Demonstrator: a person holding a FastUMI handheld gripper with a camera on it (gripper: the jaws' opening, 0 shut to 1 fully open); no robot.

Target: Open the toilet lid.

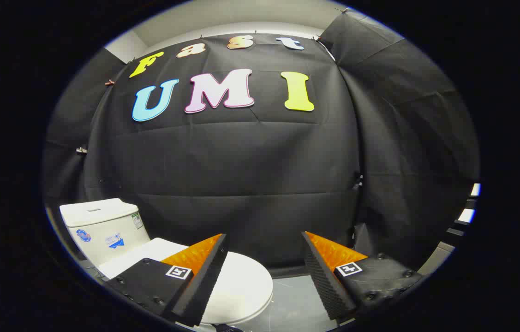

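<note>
Starting at the left, the white tank point(103, 226) stands behind the shut toilet lid point(241, 286), under the left finger. The gripper point(264, 272) is spread wide, holding nothing. Slide down and hook the lid's front edge gently.

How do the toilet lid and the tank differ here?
The toilet lid is flat, rounded and closed, lying partly behind the left finger of the open tool. The tank is an upright box beyond that finger, carrying stickers; the lid's visible part is plain. Both are white.
</note>
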